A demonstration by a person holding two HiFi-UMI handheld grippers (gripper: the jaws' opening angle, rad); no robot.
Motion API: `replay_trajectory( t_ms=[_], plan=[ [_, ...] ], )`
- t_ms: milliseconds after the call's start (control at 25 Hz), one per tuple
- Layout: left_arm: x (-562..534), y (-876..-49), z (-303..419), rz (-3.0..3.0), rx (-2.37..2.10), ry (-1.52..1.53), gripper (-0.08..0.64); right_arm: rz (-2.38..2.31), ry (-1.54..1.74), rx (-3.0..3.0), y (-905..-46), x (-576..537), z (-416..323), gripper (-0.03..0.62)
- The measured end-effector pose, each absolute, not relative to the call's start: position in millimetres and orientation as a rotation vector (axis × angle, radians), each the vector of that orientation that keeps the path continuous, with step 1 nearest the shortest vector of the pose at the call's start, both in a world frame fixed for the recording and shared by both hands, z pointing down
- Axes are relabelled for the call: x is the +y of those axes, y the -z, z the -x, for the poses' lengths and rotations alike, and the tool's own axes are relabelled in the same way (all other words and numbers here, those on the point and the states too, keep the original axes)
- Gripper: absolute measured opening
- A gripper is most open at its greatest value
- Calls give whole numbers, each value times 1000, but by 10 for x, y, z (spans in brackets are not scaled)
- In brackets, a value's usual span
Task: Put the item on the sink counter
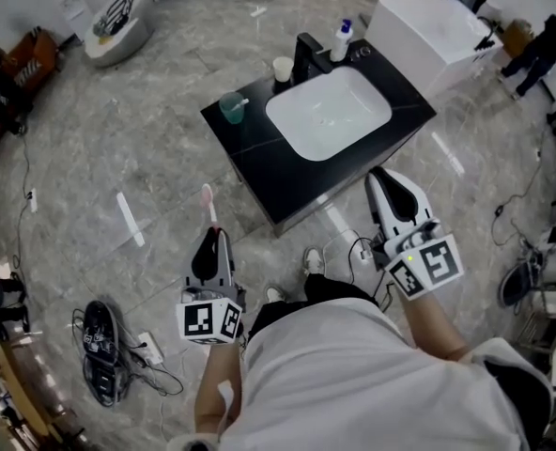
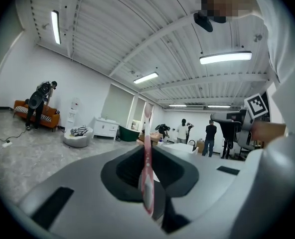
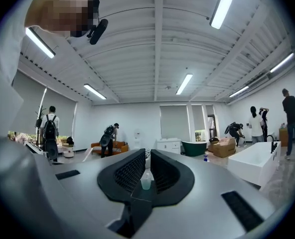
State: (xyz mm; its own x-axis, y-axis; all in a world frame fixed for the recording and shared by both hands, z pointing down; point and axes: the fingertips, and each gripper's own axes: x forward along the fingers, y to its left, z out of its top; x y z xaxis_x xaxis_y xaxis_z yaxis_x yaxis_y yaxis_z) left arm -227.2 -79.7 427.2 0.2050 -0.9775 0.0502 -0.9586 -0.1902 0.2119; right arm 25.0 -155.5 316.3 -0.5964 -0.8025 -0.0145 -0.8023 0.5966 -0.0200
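Observation:
My left gripper is shut on a pink toothbrush, whose head sticks out past the jaws toward the counter. In the left gripper view the toothbrush stands upright between the pads of the left gripper. The black sink counter with its white basin lies ahead, a short way beyond both grippers. My right gripper hovers by the counter's near right corner. Its jaws stand a narrow gap apart with nothing in them. Through that gap in the right gripper a teal cup shows far off.
On the counter stand the teal cup, a paper cup, a black faucet and a white bottle. A white bathtub sits behind it. A dark bag and a power strip with cables lie at the lower left.

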Motion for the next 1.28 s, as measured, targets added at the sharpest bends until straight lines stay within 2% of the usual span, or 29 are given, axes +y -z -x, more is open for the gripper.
replay_trajectory(
  t_ms=[280,760,1280],
  plan=[
    [-1236,-4345,2119,-2259,-1835,118,44,1429,37,2778,-3225,-1851,-517,55],
    [-1891,-5000,1775,-2260,-1707,-93,44,1492,53,2755,-3255,-2042,-809,55],
    [-2394,-5471,1759,-2214,-1628,-233,44,1639,71,2690,-3338,-2026,-1188,55]
  ],
)
